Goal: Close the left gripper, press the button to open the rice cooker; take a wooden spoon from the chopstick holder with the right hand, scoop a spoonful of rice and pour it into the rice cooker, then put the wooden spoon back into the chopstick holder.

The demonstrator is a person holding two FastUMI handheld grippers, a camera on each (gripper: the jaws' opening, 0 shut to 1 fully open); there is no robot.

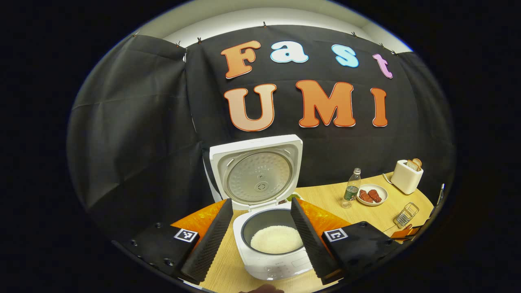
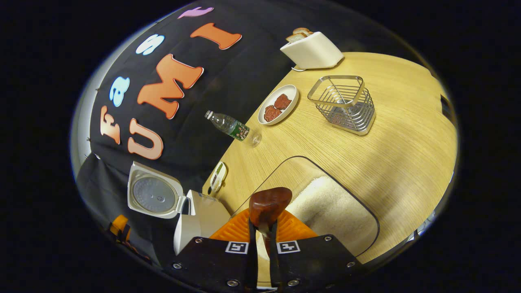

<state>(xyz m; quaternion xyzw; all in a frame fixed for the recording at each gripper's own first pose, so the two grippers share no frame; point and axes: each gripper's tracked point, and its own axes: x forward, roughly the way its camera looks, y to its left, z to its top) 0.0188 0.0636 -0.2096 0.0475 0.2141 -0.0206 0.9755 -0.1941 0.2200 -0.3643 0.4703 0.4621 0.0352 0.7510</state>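
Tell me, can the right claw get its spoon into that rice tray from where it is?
Probably yes. The right claw is shut on the spoon, whose bowl hangs just over the clear tray's rice. The tray is open on top, and nothing lies between.

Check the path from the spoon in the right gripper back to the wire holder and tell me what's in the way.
Nothing visible blocks it. The right gripper holds the spoon over the clear rice container. Bare table lies between it and the holder, whose top is open. The plate and bottle stand off to one side.
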